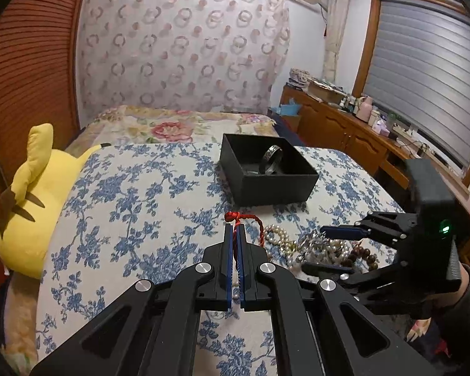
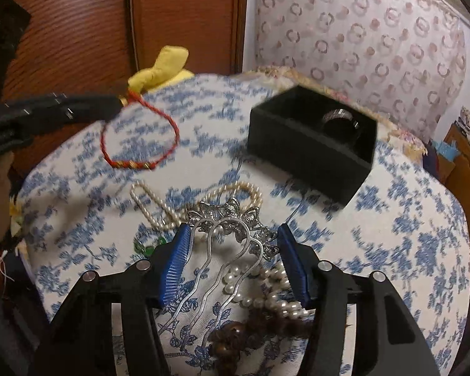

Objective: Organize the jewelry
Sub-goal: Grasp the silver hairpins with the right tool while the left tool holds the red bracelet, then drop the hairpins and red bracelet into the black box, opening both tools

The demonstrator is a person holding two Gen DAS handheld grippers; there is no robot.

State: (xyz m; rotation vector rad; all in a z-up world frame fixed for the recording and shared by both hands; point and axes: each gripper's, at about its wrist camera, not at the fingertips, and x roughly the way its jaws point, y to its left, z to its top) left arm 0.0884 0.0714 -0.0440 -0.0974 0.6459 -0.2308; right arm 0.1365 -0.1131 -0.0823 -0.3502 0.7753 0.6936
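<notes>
My left gripper (image 1: 234, 228) is shut on a red braided cord bracelet (image 1: 253, 220); in the right wrist view the bracelet (image 2: 140, 138) hangs as a loop from it above the bedspread. My right gripper (image 2: 233, 235) is open, its fingers either side of a silver hair comb (image 2: 227, 222) lying on a pile of pearl strands (image 2: 260, 285) and brown wooden beads (image 2: 232, 338). It also shows in the left wrist view (image 1: 316, 244). An open black box (image 1: 268, 172) with a dark bangle (image 1: 272, 161) inside sits further back on the bed; it also shows in the right wrist view (image 2: 310, 150).
A yellow plush toy (image 1: 31, 200) lies at the bed's left edge. A wooden cabinet (image 1: 338, 128) with clutter runs along the right, under the window. A floral pillow (image 1: 172, 125) lies behind the box. A wooden wardrobe (image 2: 109, 25) stands to the left.
</notes>
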